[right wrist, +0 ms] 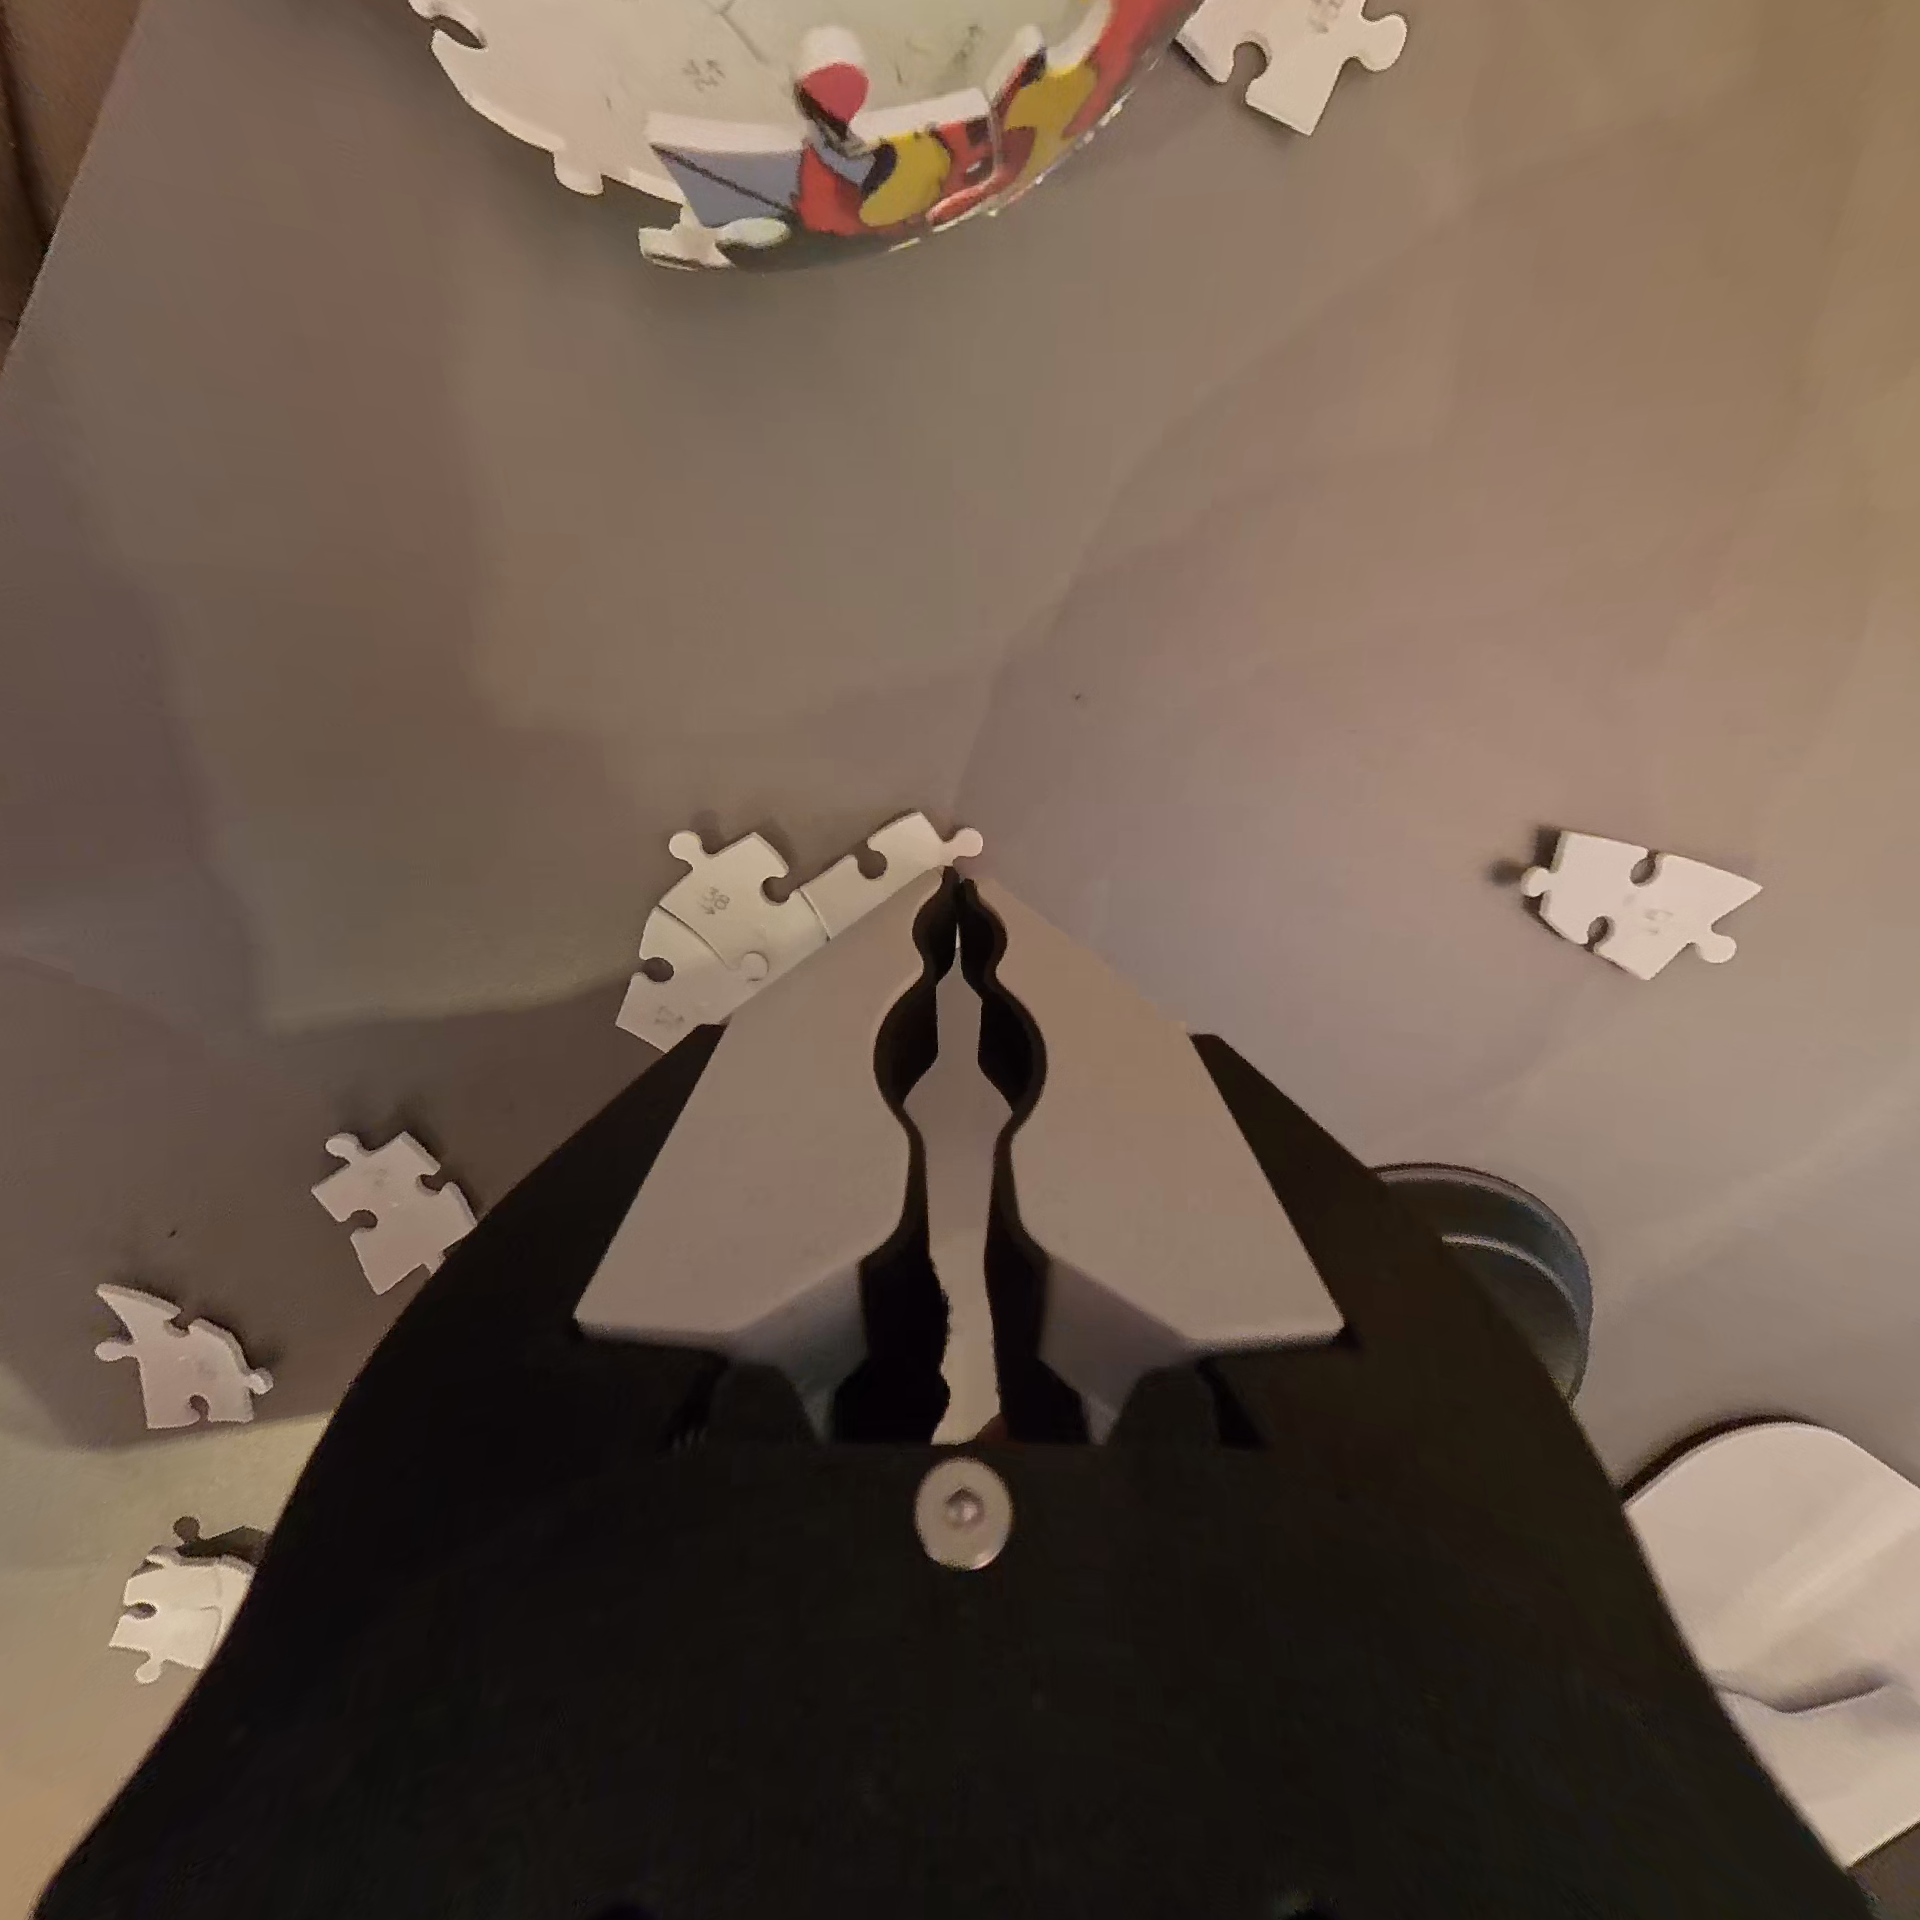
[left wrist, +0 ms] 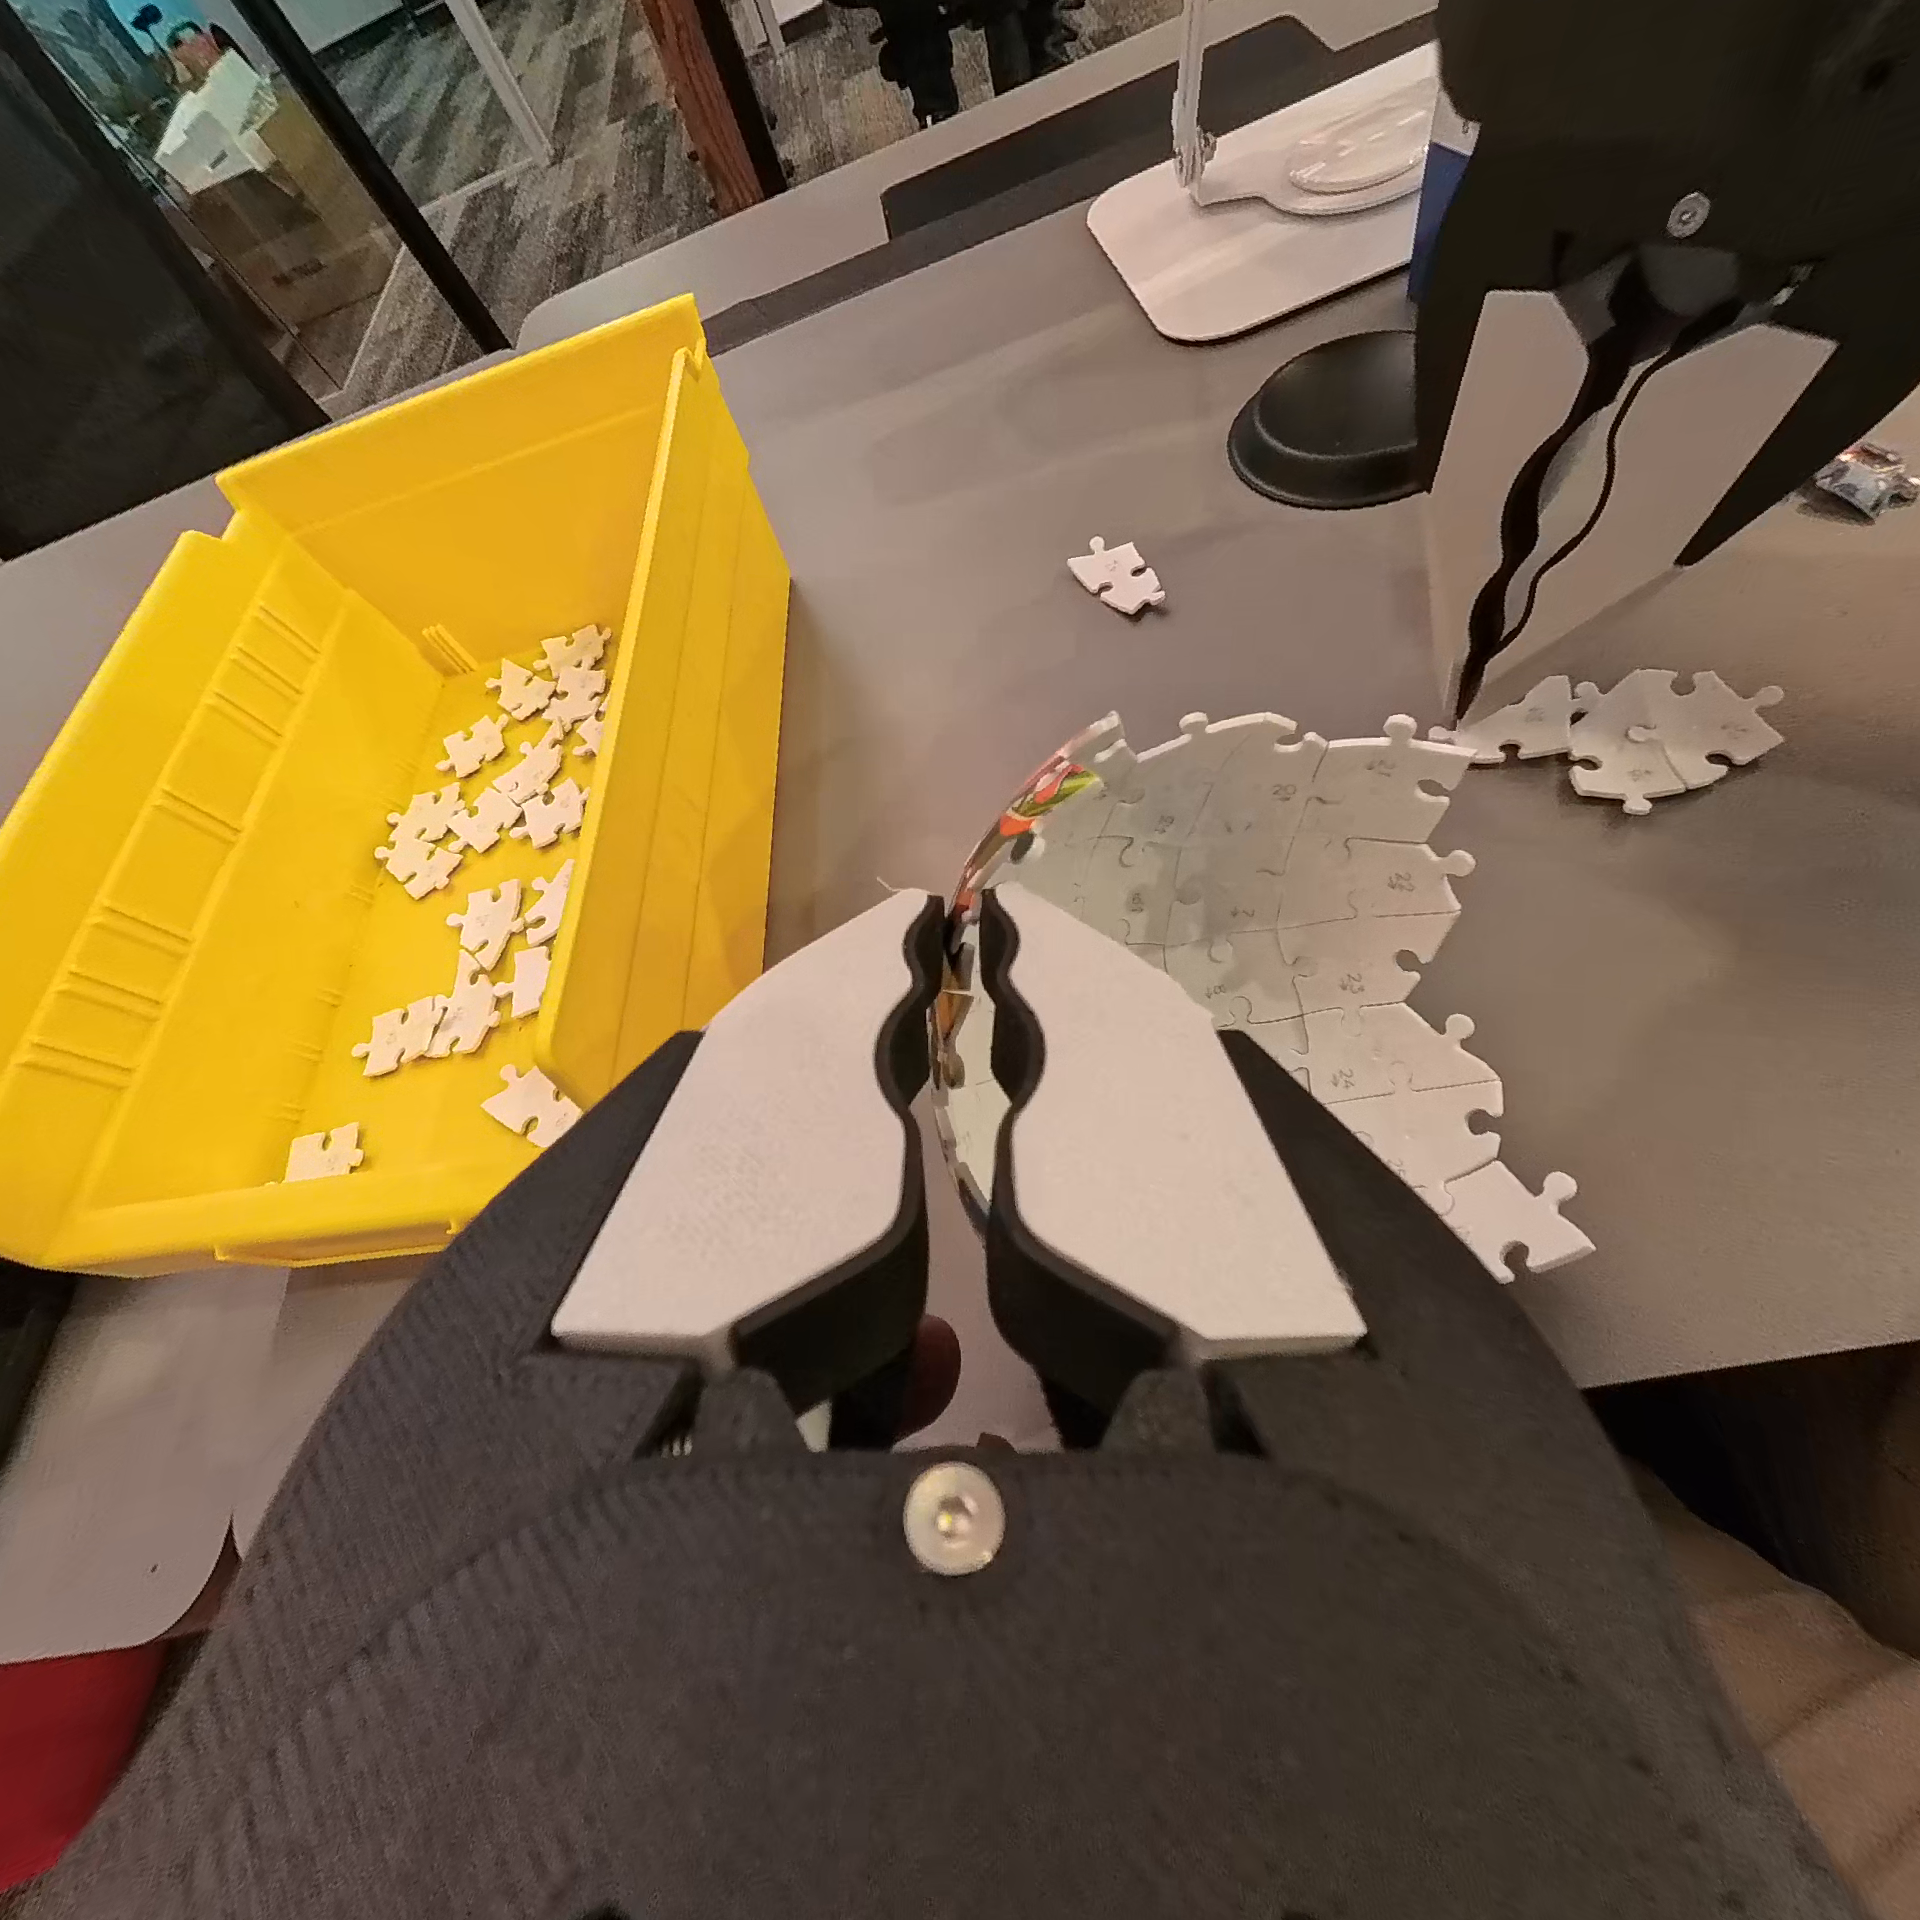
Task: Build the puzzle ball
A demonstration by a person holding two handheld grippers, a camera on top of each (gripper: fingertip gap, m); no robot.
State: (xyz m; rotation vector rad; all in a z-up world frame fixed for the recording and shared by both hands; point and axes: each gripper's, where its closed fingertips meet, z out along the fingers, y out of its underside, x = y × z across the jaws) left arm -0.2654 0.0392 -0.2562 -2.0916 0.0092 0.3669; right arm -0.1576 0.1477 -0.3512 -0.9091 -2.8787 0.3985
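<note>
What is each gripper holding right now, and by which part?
The left gripper clamps the partly built puzzle ball by its near rim. The right gripper looks shut on the edge of a small joined cluster of pieces.

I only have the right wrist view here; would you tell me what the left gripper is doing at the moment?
Observer: The left gripper is shut on the rim of the partly built puzzle ball, holding the shell with its white inner side in view.
Operator: Thank you. Where is the supply of spare pieces?
Observer: Loose pieces lie in a yellow bin left of the shell, which your view does not show.
Operator: And my right gripper, seen from there?
Observer: The right gripper points down, tips at the small joined cluster of pieces on the grey table. Whether it grips a piece, I cannot tell.
</note>
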